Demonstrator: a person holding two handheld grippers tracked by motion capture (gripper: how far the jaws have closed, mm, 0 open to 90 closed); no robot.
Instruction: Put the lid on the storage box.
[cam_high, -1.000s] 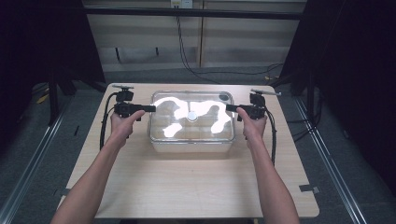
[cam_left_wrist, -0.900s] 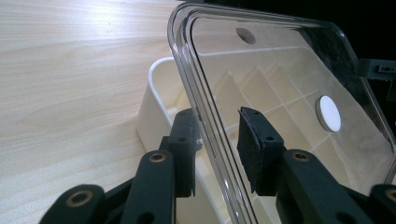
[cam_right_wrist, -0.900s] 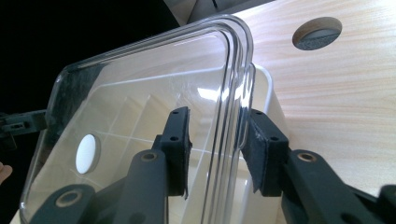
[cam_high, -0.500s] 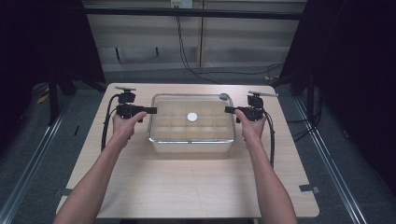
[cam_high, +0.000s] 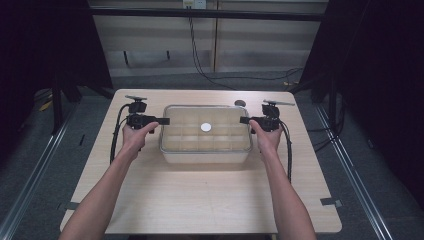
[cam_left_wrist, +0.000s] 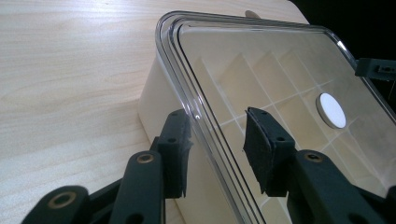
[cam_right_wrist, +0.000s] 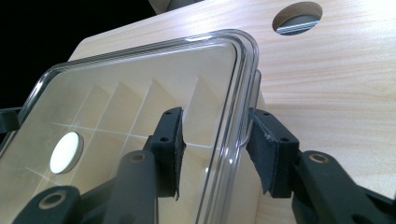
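Note:
A clear plastic box (cam_high: 205, 156) with inner dividers stands mid-table under a transparent lid (cam_high: 225, 116) that carries a white round disc (cam_high: 205, 127). My left gripper (cam_high: 165, 120) is at the lid's left edge and my right gripper (cam_high: 243, 120) at its right edge. In the left gripper view the left gripper (cam_left_wrist: 215, 154) is open, its pads straddling the lid (cam_left_wrist: 280, 60) rim, with the disc (cam_left_wrist: 330, 110) beyond. The right gripper (cam_right_wrist: 215, 149) is likewise open around the opposite rim of the lid (cam_right_wrist: 140, 79), near the disc (cam_right_wrist: 65, 151).
The wooden table (cam_high: 200, 200) has a round cable hole (cam_high: 240, 103) just behind the box's right corner, seen also as the hole (cam_right_wrist: 297, 16) in the right gripper view. Cables trail from both grippers along the forearms. Dark floor surrounds the table.
A second ago the lid sat higher and caught bright glare; it has come down level on the box and the glare is gone. Both hands stayed at the lid's ends.

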